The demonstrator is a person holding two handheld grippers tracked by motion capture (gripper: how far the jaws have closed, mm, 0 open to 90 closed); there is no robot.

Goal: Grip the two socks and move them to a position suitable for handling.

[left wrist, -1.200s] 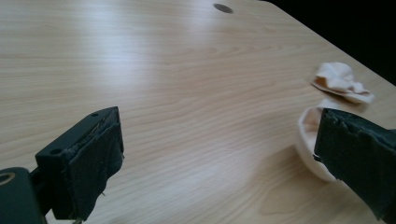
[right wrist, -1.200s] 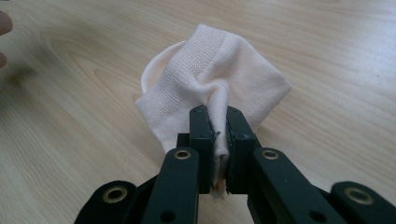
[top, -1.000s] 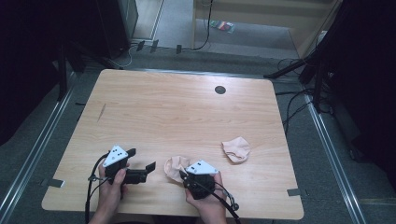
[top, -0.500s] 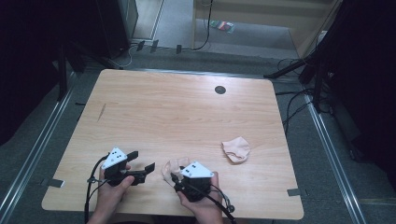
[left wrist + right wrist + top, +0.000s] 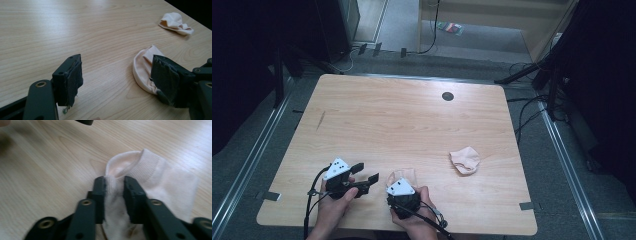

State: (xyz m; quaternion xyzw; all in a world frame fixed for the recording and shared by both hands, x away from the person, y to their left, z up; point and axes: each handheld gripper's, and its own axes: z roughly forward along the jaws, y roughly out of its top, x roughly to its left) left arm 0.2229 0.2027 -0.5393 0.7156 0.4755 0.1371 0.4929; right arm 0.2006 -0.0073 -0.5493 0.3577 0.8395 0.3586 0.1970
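right gripper [image 5: 114, 185] clamps sock [image 5: 155, 177] cuff | sock lies lengthwise, cuff toward gripper

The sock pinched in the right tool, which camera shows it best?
The right gripper view: the sock is close up, its ribbed cuff squeezed between the right tool's jaws. The left gripper view shows it sidelong, partly behind a jaw. In the high view it is a small pale patch.

left tool [image 5: 364, 173]: black, grey plate, brass screws | right tool [image 5: 114, 187]: black, trailing cable
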